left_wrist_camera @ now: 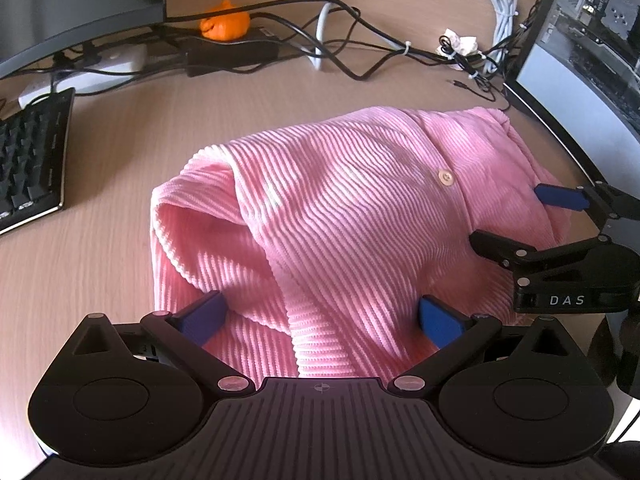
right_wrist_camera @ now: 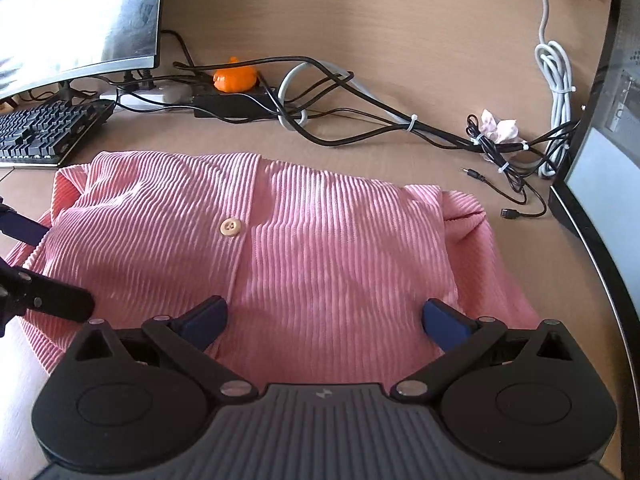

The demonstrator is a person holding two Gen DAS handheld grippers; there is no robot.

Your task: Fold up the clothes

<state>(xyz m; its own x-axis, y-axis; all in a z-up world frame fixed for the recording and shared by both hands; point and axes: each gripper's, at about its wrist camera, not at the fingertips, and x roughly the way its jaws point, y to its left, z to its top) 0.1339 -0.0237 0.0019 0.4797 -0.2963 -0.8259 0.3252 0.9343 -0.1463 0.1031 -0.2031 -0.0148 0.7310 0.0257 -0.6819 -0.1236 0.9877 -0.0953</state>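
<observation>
A pink ribbed garment [left_wrist_camera: 340, 216] with a pale button [left_wrist_camera: 445, 177] lies bunched and partly folded on the wooden desk [left_wrist_camera: 80, 288]. My left gripper [left_wrist_camera: 322, 318] is open, its blue pads on either side of the garment's near edge. My right gripper [right_wrist_camera: 324, 320] is open too, straddling the near edge of the garment [right_wrist_camera: 280, 248] beside its button [right_wrist_camera: 230, 227]. The right gripper also shows in the left wrist view [left_wrist_camera: 532, 220] at the garment's right side. The left gripper's fingers [right_wrist_camera: 24, 232] show at the left edge of the right wrist view.
A keyboard [left_wrist_camera: 28, 160] and a monitor [left_wrist_camera: 72, 4] stand at the left. Black cables [left_wrist_camera: 352, 32], a power brick [left_wrist_camera: 232, 56], an orange object [left_wrist_camera: 225, 24] and a white cable [left_wrist_camera: 502, 4] lie at the back. A computer case [left_wrist_camera: 592, 40] stands at the right.
</observation>
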